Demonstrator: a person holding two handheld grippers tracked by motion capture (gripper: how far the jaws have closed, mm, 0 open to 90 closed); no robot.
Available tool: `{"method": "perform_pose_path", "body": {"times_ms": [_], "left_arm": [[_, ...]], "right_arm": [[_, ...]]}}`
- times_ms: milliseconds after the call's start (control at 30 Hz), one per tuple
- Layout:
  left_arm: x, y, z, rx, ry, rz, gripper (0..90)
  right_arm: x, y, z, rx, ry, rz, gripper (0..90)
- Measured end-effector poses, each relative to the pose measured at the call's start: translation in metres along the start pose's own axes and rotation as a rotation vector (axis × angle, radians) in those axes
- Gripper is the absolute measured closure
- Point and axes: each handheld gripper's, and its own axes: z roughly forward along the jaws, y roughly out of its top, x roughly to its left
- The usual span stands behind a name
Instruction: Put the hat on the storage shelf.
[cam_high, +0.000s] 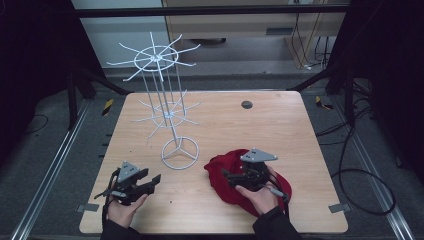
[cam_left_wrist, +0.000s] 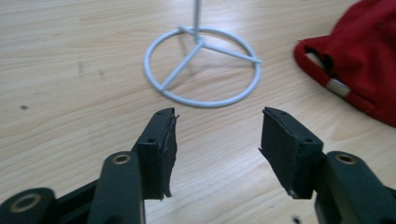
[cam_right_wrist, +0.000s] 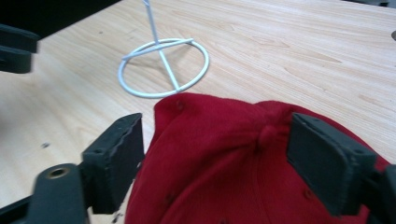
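Where the high view looks down on the wooden table (cam_high: 280, 125), a white wire rack (cam_high: 167, 112) with 2 tiers of radiating hooks stands left of centre on a ring base, and a red cap (cam_high: 220, 175) lies near the front edge, right of that base. The left gripper (cam_high: 150, 182) sits at the near left, held in a hand (cam_high: 125, 210), apart from both rack and cap. The right gripper (cam_high: 227, 176) rests over the cap, held by the other hand (cam_high: 260, 197). A small dark disc (cam_high: 246, 104) is set in the tabletop toward the far side. In the left gripper view, the left gripper (cam_left_wrist: 217, 140) has its 2 jaws spread wide with only bare table between them, the rack's ring base (cam_left_wrist: 203, 65) just beyond and the cap (cam_left_wrist: 359, 60) at the right. In the right gripper view, the right gripper (cam_right_wrist: 215, 158) has its jaws wide apart on either side of the cap's crown (cam_right_wrist: 224, 154), not closed on it, with the ring base (cam_right_wrist: 163, 67) farther off.
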Motion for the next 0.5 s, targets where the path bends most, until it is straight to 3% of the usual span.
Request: {"method": "perform_pose_path", "body": {"times_ms": [100,200,300,333,500], "left_arm": [[0.009,-0.004,0.001,-0.004,0.031,-0.011,41.8],[0.017,-0.006,0.003,-0.007,0.031,-0.055,41.7],[0.02,-0.006,0.003,-0.008,0.044,-0.067,41.9],[0.021,-0.007,0.004,-0.01,0.044,-0.068,42.0],[0.023,-0.007,0.004,-0.006,0.048,-0.072,43.0]], "right_arm": [[0.001,-0.001,0.012,0.03,-0.014,0.023,15.2],[0.001,-0.004,0.024,0.066,-0.027,0.028,17.0],[-0.001,-0.01,0.027,0.113,-0.058,0.012,32.5],[-0.003,-0.011,0.027,0.129,-0.057,0.027,39.2],[-0.013,-0.013,0.023,0.195,-0.023,0.073,82.7]]}}
